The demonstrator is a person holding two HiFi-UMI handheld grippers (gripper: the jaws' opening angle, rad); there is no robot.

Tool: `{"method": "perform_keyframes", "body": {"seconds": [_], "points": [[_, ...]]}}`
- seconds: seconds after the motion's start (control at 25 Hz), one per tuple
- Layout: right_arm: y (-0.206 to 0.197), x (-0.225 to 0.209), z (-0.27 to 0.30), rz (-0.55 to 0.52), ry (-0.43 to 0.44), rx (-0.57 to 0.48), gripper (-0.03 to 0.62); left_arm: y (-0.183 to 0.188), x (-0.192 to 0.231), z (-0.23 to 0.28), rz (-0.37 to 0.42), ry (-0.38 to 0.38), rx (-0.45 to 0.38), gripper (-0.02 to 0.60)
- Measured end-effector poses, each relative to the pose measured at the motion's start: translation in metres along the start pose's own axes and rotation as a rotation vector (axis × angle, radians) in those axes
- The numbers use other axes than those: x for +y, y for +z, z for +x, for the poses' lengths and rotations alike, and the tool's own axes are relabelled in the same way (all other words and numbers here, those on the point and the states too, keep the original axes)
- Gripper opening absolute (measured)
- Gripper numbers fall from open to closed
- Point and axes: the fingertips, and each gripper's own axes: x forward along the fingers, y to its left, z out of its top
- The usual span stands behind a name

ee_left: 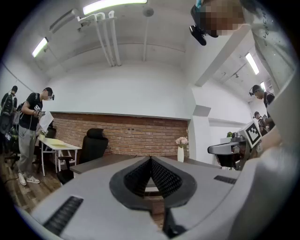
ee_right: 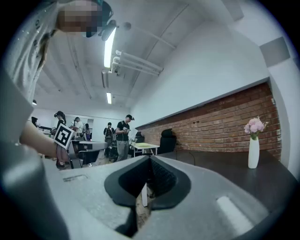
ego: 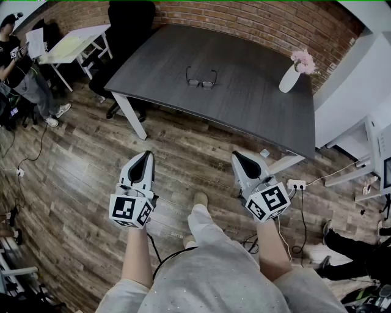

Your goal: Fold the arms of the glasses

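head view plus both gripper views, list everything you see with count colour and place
brick wall: one, red-brown, top of head view
table: one, dark grey, before the wall
glasses: one, dark frame, arms unfolded, mid table
vase: one, white, pink flowers, table's right end
office chair: one, black, table's left end
small table: one, white, far left
bystanders: several, mostly dark clothes, room's edges
floor: brown wood
power strip: one, white, floor at right
left claw: grey, shut, empty, above floor
right claw: grey, shut, empty, above floor
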Motion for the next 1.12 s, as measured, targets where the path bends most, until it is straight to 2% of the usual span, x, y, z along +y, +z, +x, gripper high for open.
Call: {"method": "perform_keyframes", "body": {"seconds": [0.36,0.44,0.48,0.68,1.12], "points": [[-0.008,-0.02,0.026,-0.011,-0.016,0.003,0.002,-0.009,0.011,0.035,0.001,-0.016,0.006,-0.002],[-0.011,-0.027,0.034,-0.005,-0.022,0.008,0.054,-0.011,0.014,0.045,0.007,-0.023,0.006,-0.002],[-0.013,-0.031,0.038,-0.001,-0.027,0.01,0.058,-0.012,0.015,0.051,0.009,-0.025,0.011,-0.002],[-0.02,-0.06,0.064,0.022,-0.049,0.024,0.095,-0.023,0.029,0.085,0.0,-0.041,0.031,-0.001],[-0.027,-0.132,0.13,0.043,-0.048,0.058,0.095,-0.041,0.057,0.179,-0.027,-0.042,0.09,0.019]]}}
